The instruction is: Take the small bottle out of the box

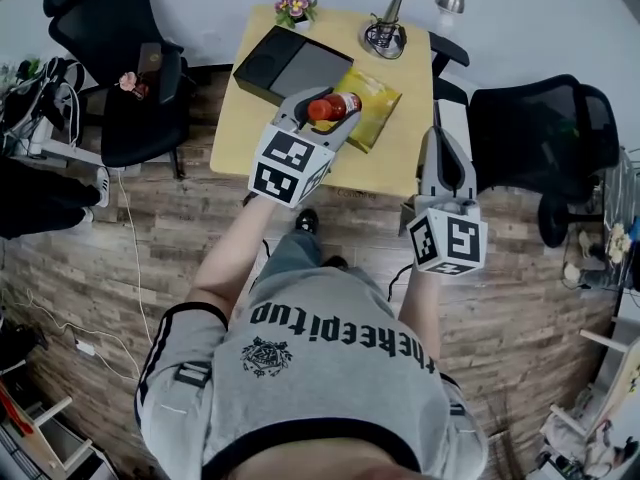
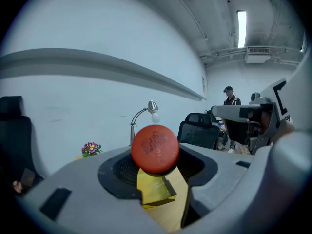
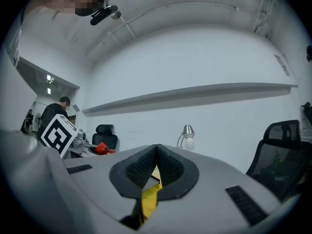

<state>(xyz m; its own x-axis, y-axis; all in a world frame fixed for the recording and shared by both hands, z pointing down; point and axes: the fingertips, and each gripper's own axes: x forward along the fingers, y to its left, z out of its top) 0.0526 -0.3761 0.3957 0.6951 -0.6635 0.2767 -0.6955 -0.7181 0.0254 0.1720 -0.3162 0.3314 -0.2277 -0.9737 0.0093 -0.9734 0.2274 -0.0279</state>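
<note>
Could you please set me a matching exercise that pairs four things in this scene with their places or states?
1 small bottle
2 right hand-held gripper
3 desk lamp
4 flowers

A at the far right corner of the table
B shut, empty
C behind the black box
D held by the left hand-held gripper

Pairs: 1-D, 2-B, 3-A, 4-C

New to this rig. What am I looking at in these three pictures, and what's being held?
No robot: a person holds a hand-held gripper in each hand. The head view looks down from the person's head; the other two cameras ride on them, looking along their jaws. On the wooden table: a black box, a yellow bag, a desk lamp, flowers. The left hand-held gripper is shut on the small bottle, red cap facing its camera. The right hand-held gripper is shut, empty.
</note>
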